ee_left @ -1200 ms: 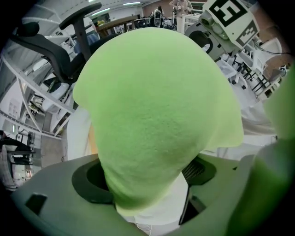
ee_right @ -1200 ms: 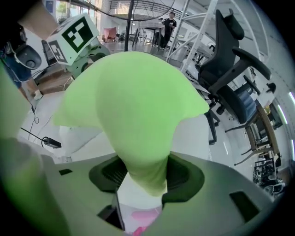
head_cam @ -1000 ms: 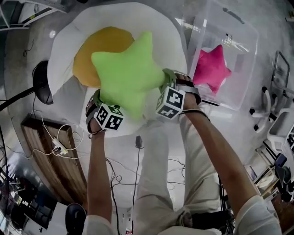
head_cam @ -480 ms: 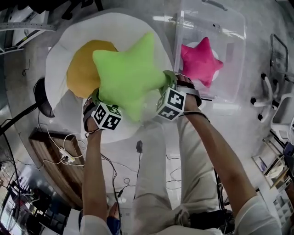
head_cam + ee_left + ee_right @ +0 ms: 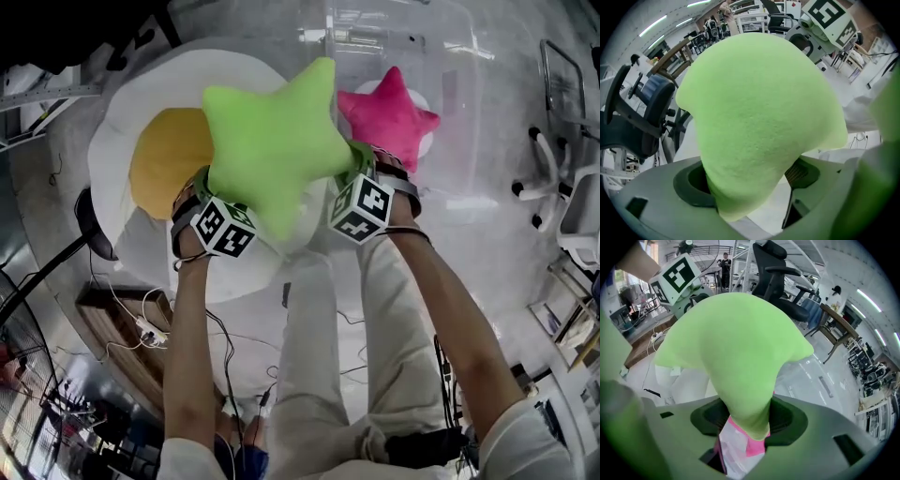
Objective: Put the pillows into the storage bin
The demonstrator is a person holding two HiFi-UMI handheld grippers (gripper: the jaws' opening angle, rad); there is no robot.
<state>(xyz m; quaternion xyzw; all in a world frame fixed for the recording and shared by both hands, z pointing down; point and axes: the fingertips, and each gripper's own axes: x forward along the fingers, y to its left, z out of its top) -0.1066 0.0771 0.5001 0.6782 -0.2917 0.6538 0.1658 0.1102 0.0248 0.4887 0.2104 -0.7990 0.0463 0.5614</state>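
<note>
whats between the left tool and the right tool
The green star pillow, in the head view: the left tool is shut on one of its points and the right tool on another, so it spans the gap between them.

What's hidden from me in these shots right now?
Head view: the green star pillow hides the jaws of the left gripper and right gripper, plus part of the pink star pillow.
Left gripper view: the same pillow blocks the storage bin.

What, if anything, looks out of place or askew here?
Nothing stands out. Left tool and right tool grip the green star pillow by two points; the pink star pillow lies in the clear bin.
</note>
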